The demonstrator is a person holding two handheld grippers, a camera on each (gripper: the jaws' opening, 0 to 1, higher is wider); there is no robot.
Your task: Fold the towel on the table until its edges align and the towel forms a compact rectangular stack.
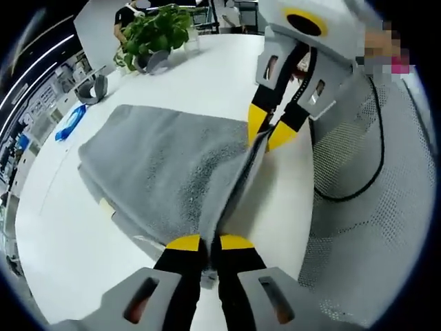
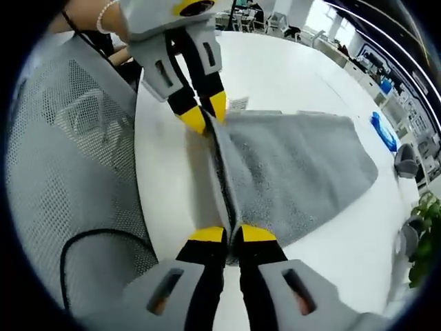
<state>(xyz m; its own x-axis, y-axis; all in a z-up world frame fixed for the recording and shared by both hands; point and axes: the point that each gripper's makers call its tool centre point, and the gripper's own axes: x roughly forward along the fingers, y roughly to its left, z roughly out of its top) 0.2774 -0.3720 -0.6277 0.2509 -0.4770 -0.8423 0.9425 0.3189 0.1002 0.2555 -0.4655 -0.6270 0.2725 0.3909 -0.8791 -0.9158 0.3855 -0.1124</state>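
- Pinching the grey towel (image 1: 165, 172) edge, left gripper (image 1: 209, 243) is closed on it.
- Right gripper (image 2: 232, 234) clamps the same edge, opposite end, on the white table (image 1: 213, 76).

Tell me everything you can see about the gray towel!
The towel is gray and fluffy, like terry cloth. It lies folded in layers on the white table, with a small pale tag at one edge. One long edge is lifted and stretched tight between the left tongs and the right tongs, both pinching it. The rest rests flat on the table.
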